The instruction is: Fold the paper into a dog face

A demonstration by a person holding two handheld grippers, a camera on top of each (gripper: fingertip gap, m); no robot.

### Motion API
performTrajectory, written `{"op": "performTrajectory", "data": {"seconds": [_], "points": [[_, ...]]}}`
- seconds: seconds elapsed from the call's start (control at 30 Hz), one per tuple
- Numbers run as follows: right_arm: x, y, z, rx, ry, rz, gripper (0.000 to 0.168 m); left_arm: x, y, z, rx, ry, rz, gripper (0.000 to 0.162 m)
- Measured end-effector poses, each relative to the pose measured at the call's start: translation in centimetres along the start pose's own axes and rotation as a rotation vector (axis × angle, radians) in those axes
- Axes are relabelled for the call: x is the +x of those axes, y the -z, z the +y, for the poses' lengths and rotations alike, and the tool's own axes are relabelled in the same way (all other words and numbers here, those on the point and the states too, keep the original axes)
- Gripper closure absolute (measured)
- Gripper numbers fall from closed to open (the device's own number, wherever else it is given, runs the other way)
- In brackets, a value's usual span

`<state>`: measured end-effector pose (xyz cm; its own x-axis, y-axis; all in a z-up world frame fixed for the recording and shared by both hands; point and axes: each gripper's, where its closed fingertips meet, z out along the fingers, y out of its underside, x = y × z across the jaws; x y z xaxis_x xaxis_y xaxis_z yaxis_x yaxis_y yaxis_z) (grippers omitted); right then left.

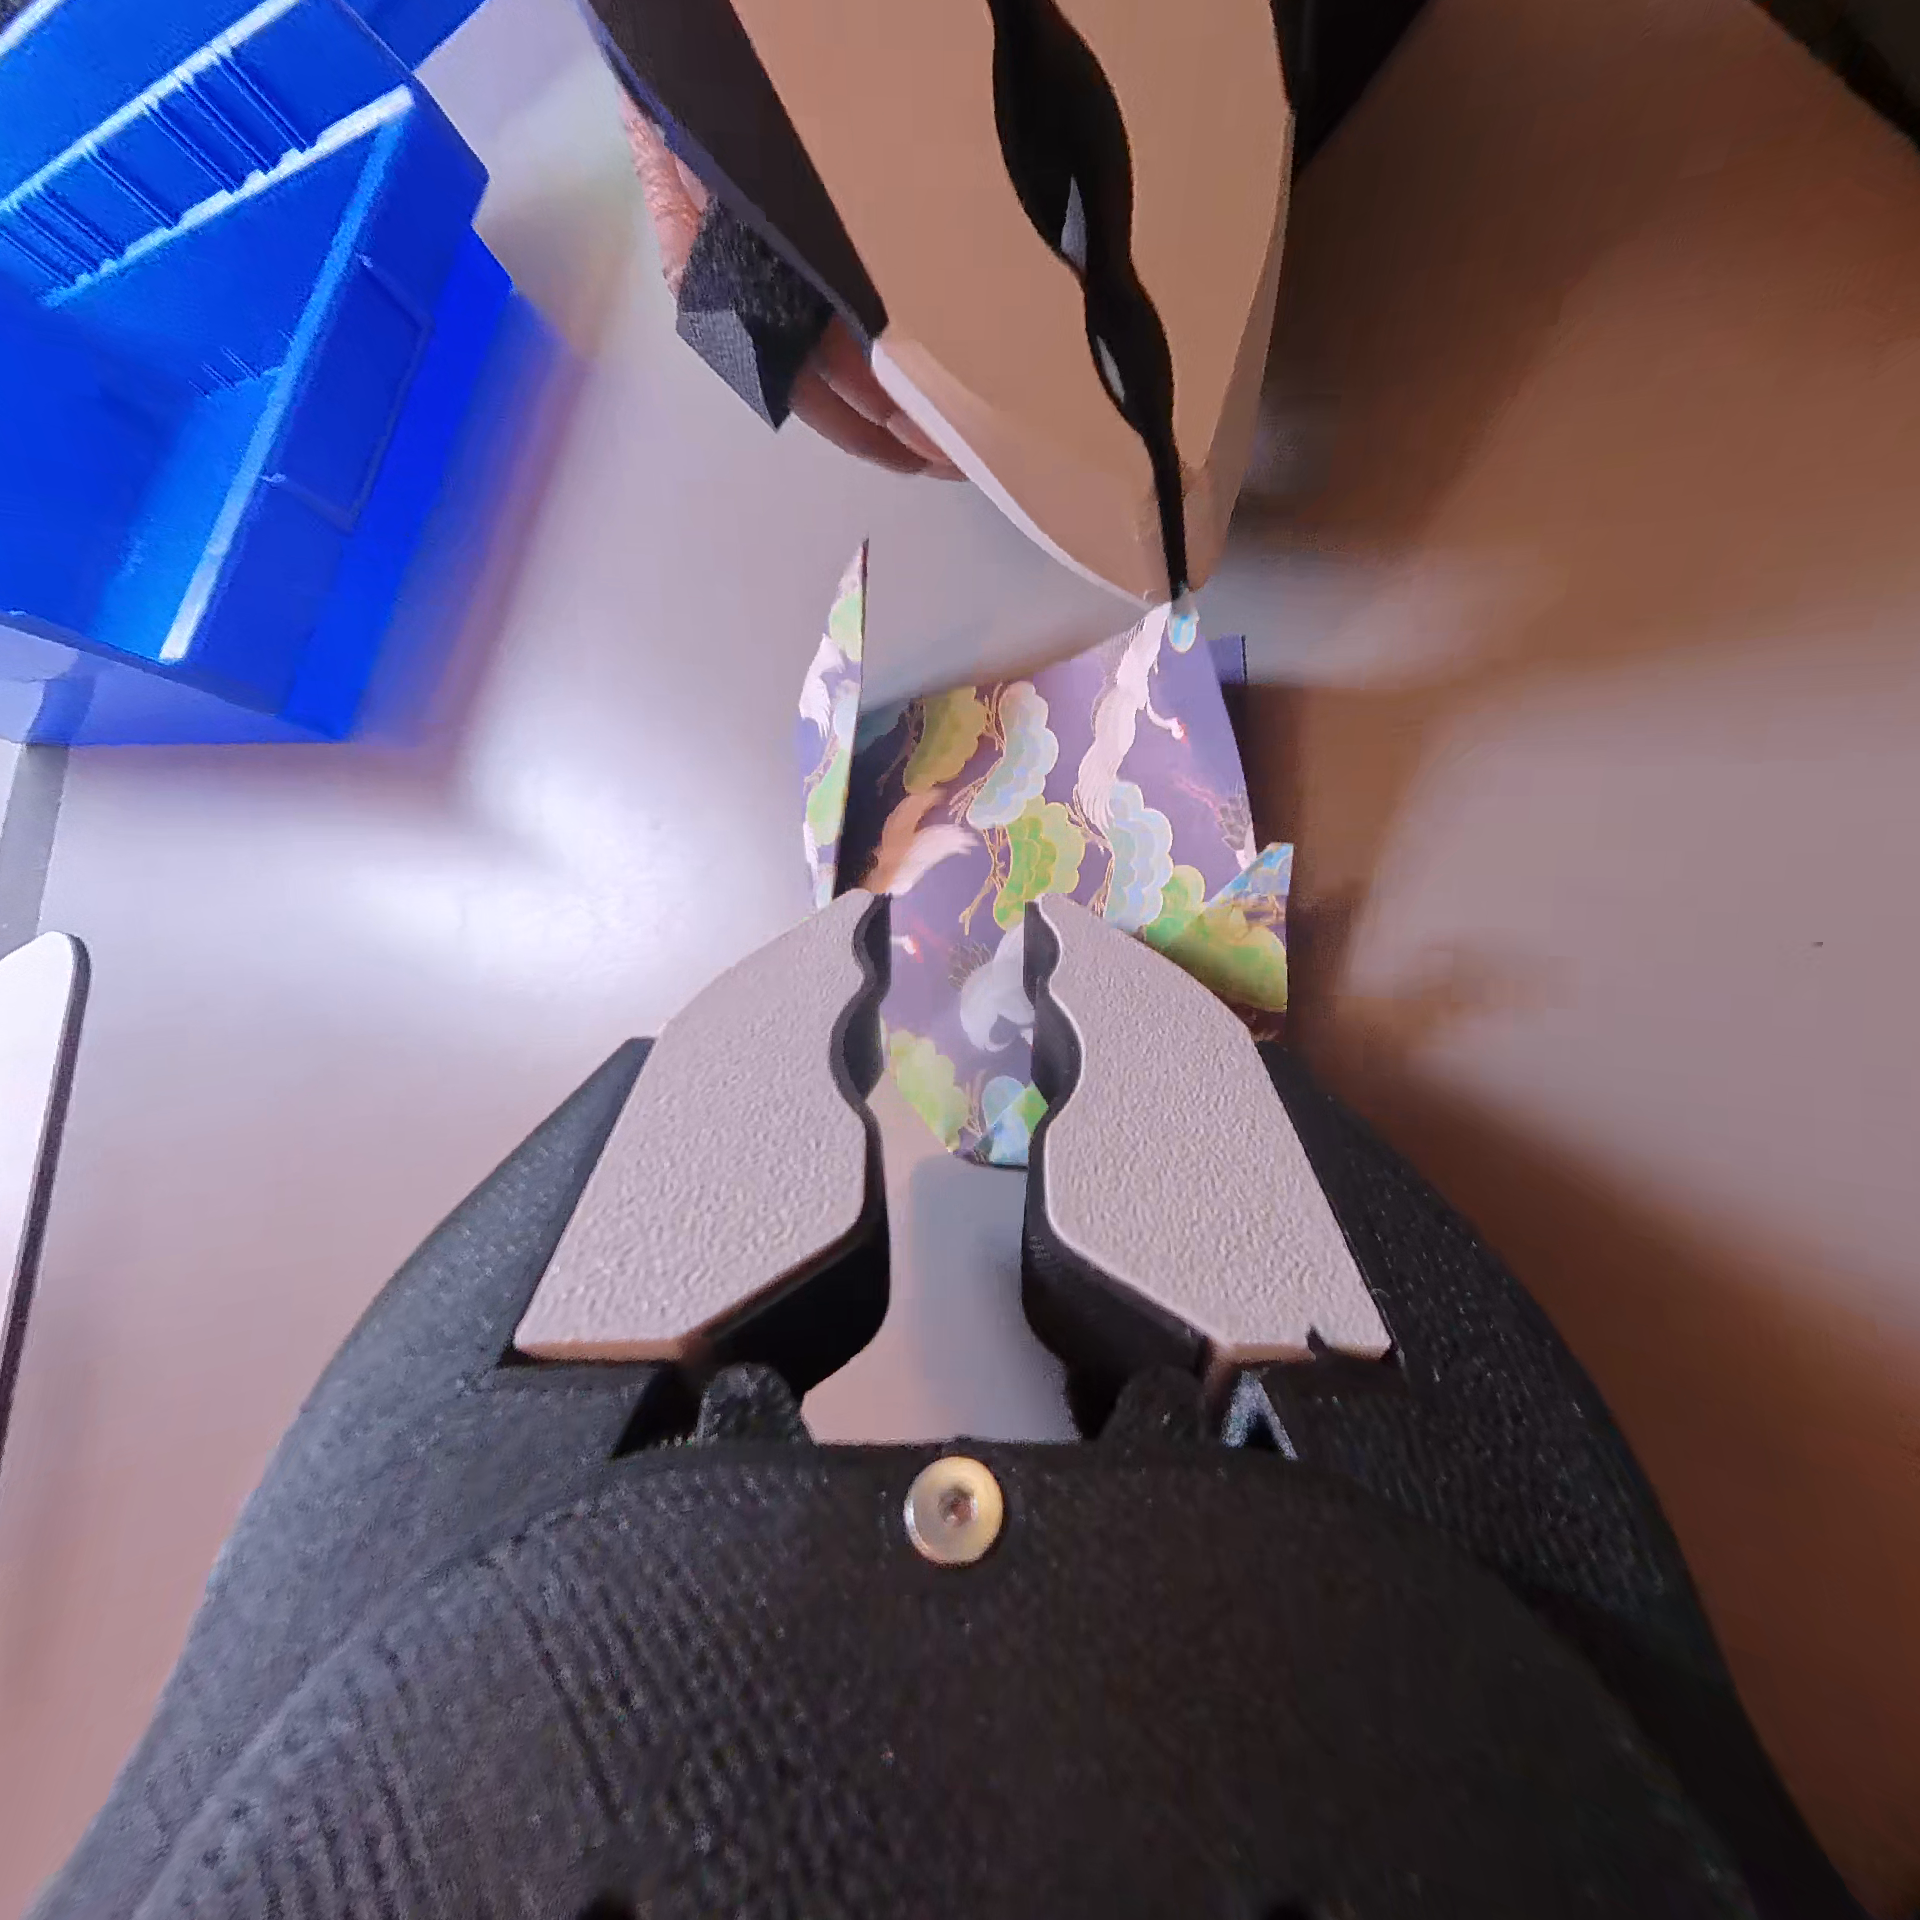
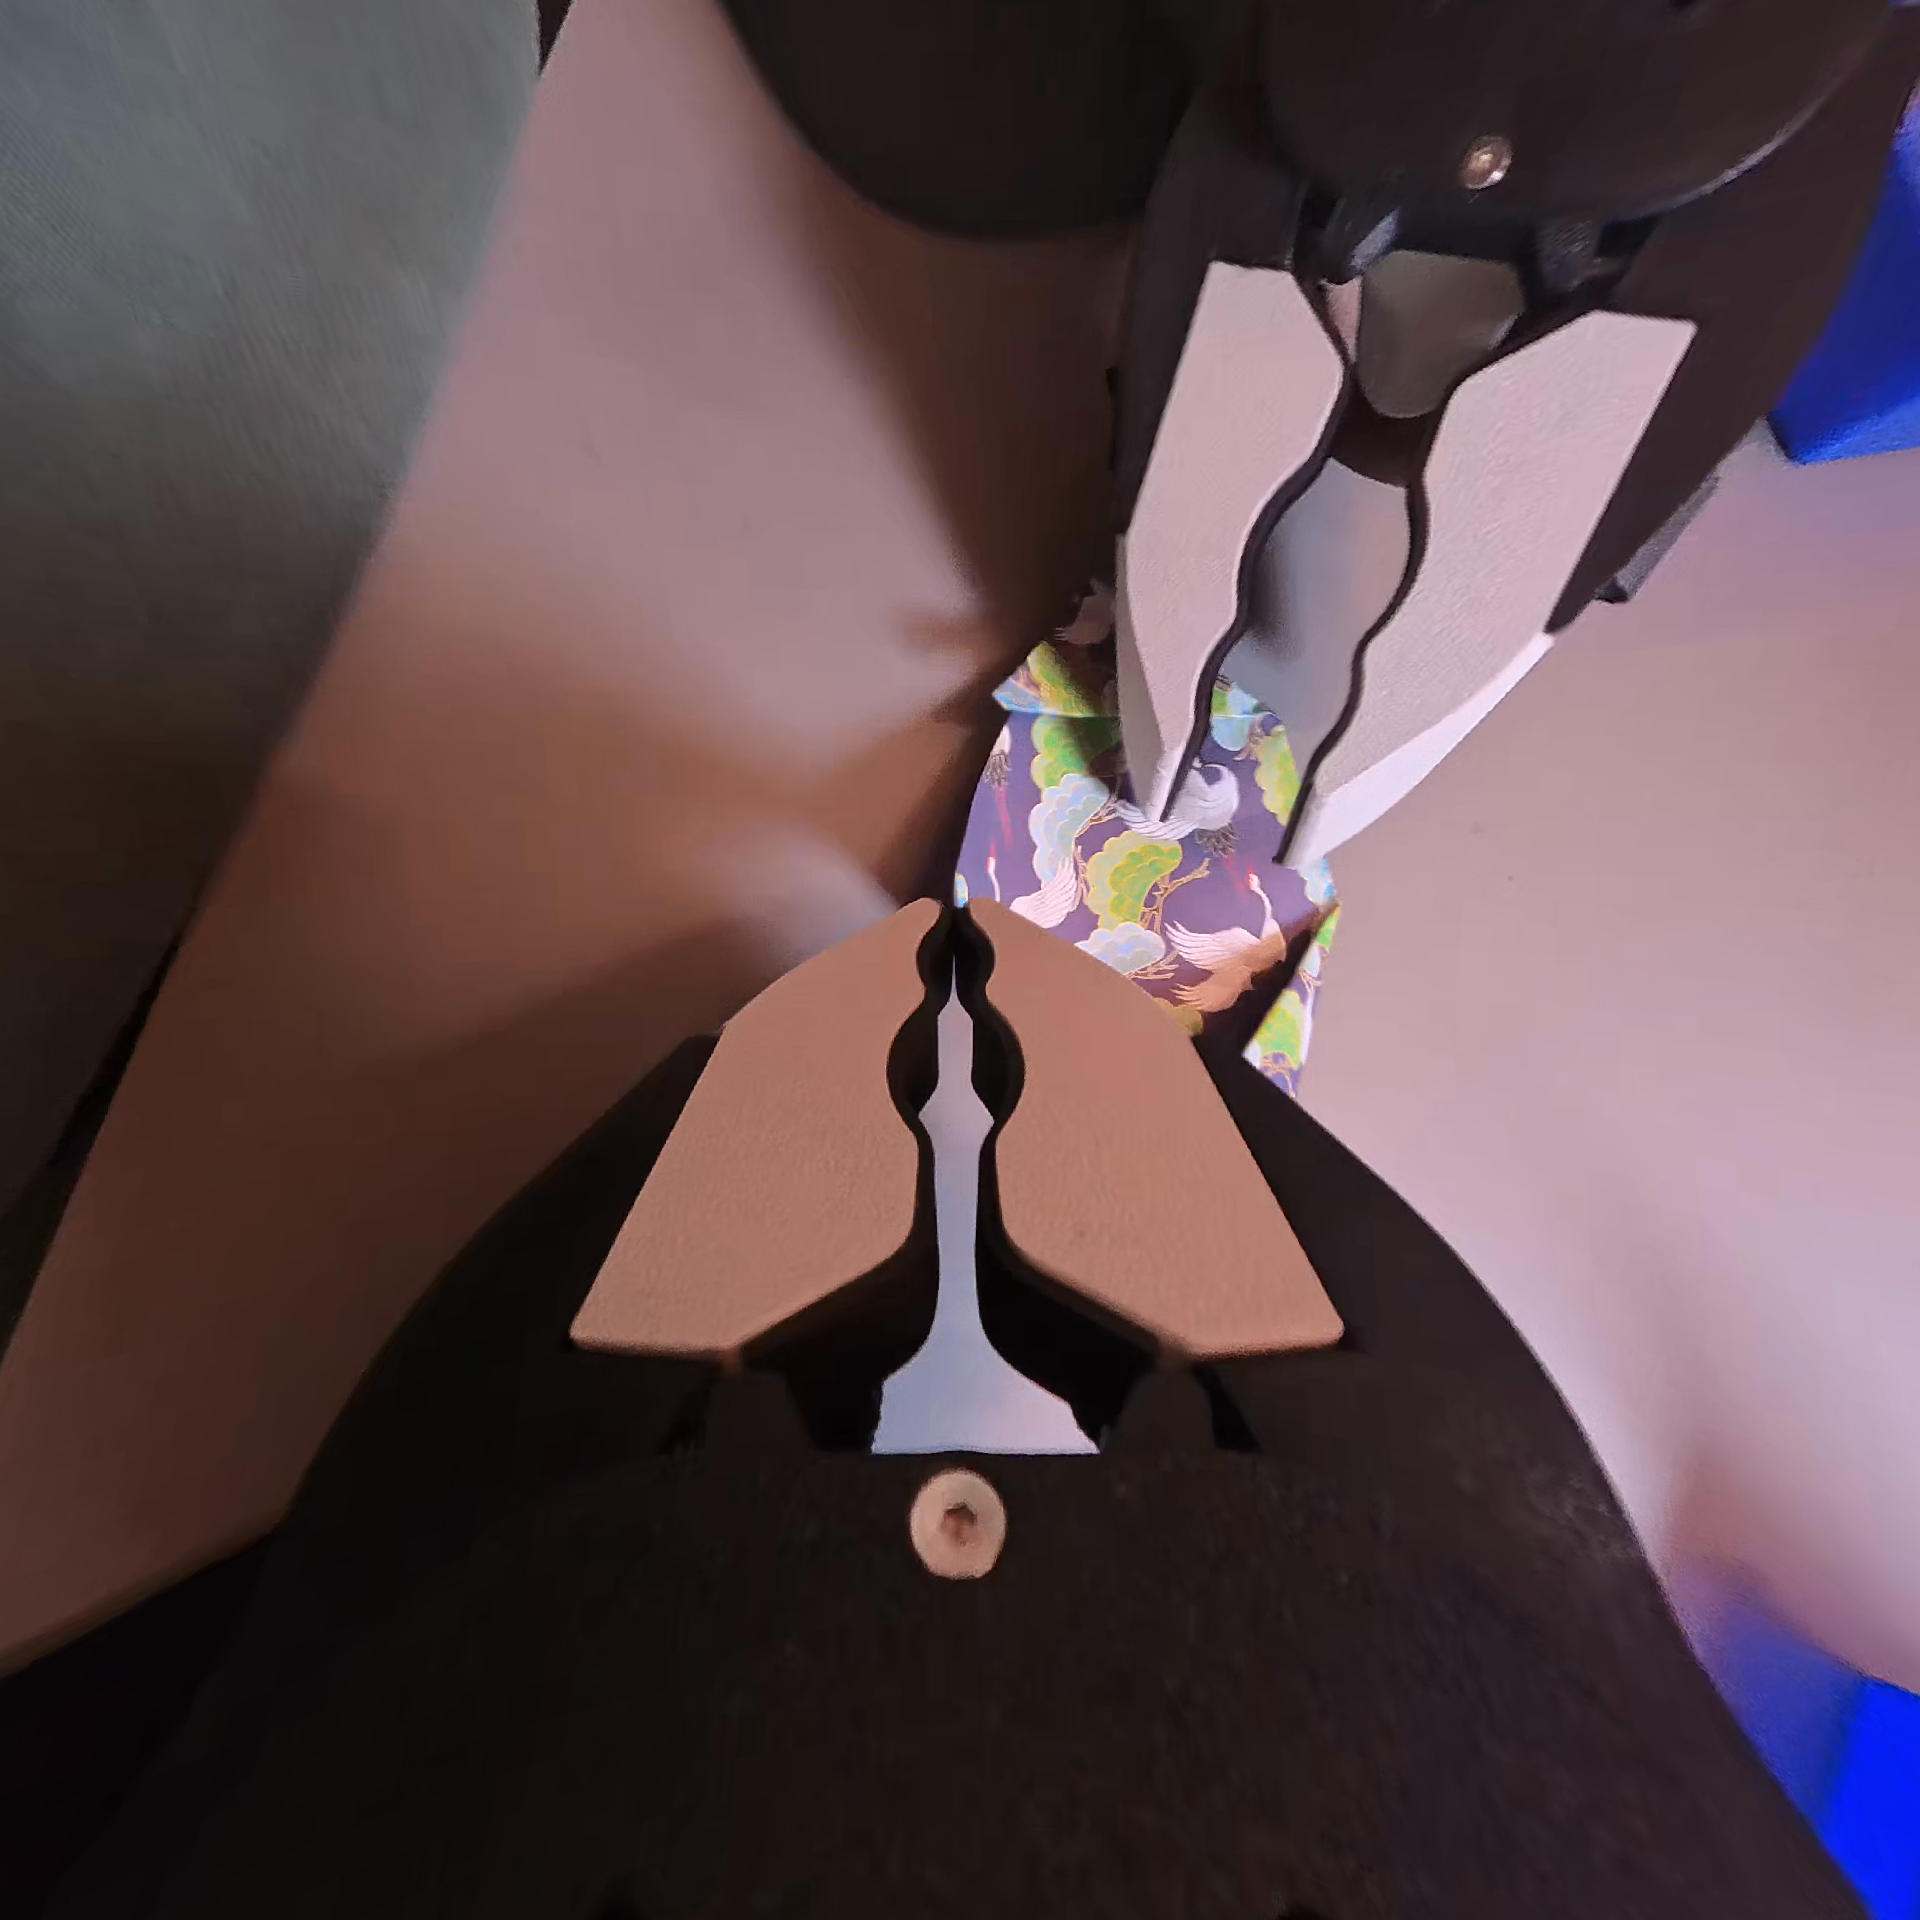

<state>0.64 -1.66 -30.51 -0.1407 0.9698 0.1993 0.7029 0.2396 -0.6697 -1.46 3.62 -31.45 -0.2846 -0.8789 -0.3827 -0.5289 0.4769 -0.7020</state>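
Note:
The paper [image 1: 1049, 821] is purple with cranes and green and blue clouds, and lies partly folded on the pale table [image 1: 395, 1039]. My left gripper [image 1: 956, 914] is open, with its fingertips down on the paper, one on each side of the middle. My right gripper [image 1: 1179, 597] comes in from above, shut on a far corner of the paper, and holds up a flap whose white back [image 1: 977, 634] faces the left wrist view. In the right wrist view my right gripper [image 2: 956, 914] is shut at the paper's [image 2: 1132, 883] left edge, and the left gripper [image 2: 1226, 831] stands open on the paper.
A blue plastic bin [image 1: 208, 364] stands at the back left of the table; it also shows in the right wrist view [image 2: 1849, 364]. A white flat object [image 1: 31, 1143] lies at the left edge. A person's fingertip [image 1: 883, 416] shows beside the right gripper. One gripper's finger ends stand about 6 centimetres off the other's. Measured from the fingertips, the white flat object [image 1: 31, 1143] is 35 centimetres or so from the left gripper and 40 centimetres from the right.

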Motion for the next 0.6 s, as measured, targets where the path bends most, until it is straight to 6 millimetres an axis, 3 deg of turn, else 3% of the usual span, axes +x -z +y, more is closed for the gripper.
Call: {"op": "performTrajectory", "data": {"seconds": [0.2,0.33,0.47,0.6], "points": [[0.7,0.3,-0.2,0.030,-0.086,-0.003,0.168,0.1,2.1,-3.0,0.135,0.090,0.023,0.131],[1.4,0.3,-0.2,0.023,-0.139,0.014,0.168,2.3,1.7,-2.6,0.054,0.038,0.089,0.127],[1.8,0.9,-1.2,0.093,-0.229,-0.013,0.168,2.7,0.9,-1.1,-0.081,-0.057,0.057,0.126],[2.3,1.6,-2.2,0.153,-0.272,-0.020,0.168,1.9,0.4,0.0,-0.162,-0.128,-0.016,0.147]]}}
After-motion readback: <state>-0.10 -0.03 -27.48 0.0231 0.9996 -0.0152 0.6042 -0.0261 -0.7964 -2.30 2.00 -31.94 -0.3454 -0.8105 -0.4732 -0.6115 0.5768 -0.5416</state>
